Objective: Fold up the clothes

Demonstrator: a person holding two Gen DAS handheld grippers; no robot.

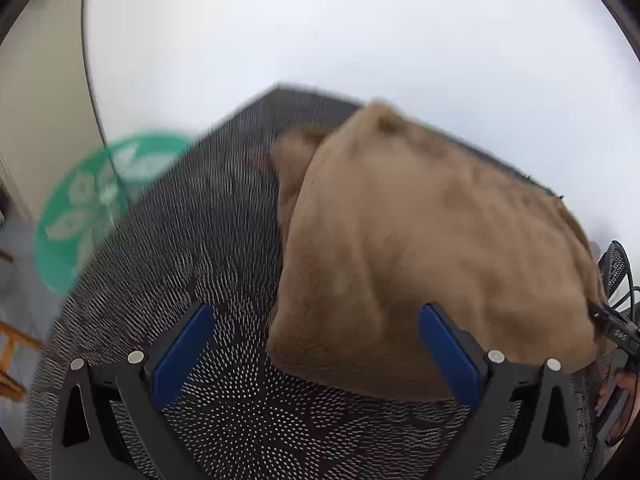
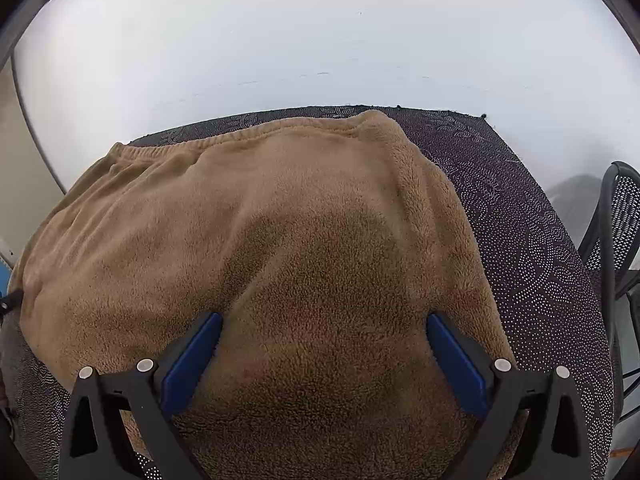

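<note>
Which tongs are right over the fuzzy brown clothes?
The right tongs: open, with the brown fleece garment filling the space between their blue pads. The left tongs, also open, sit mostly over the dotted tablecloth at the garment's edge.

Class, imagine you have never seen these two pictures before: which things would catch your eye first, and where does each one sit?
The tan fleece garment dominates: it lies spread on the dark dotted tablecloth, filling most of the right wrist view. In the left wrist view a green disc with white leaf shapes stands out at the left, blurred. Both open tongs frame the scene, the right over the fleece and the left at its near corner.
</note>
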